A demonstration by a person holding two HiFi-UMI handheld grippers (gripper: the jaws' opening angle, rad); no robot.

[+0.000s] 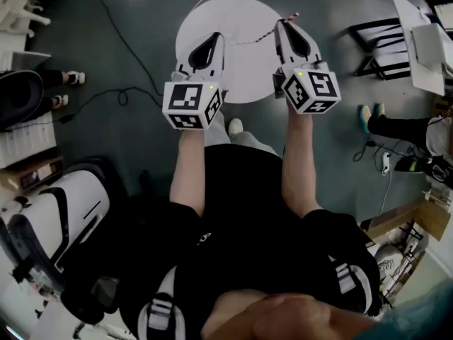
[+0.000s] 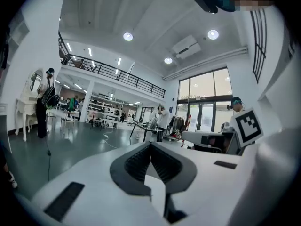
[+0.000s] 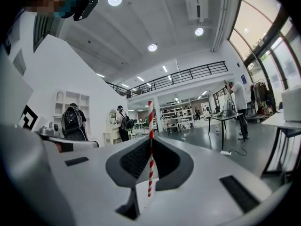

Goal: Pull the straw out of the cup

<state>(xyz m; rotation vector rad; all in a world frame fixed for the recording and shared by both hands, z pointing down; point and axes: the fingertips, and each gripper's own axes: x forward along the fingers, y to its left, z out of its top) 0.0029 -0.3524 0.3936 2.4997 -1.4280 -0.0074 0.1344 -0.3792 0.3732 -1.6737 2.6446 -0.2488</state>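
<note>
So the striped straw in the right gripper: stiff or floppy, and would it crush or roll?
The straw is thin, so probably very light. It stands straight past the fingers of the right gripper, which suggests it is fairly stiff. Being a slim tube, it might flatten under a hard pinch and would likely roll if laid on the round table.
</note>
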